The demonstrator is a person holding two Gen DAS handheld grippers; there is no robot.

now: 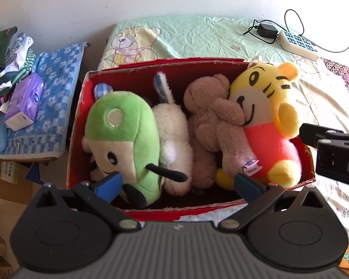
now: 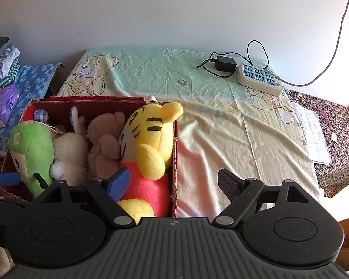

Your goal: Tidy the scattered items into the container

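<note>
While four plush toys fill the red box (image 1: 80, 125), both grippers' fingers (image 1: 109, 182) (image 2: 119, 180) stand wide apart, empty

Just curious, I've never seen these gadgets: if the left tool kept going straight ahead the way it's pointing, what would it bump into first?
Probably the white plush in the red box, between the green plush and brown bear. The left tool is open and aimed there; depth is unclear.

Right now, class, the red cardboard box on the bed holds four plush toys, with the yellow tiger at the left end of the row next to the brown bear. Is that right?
Not quite. In the left wrist view the yellow tiger plush sits at the right end of the row in the red cardboard box, not the left. It is next to the brown teddy bear, and four toys are there.
</note>
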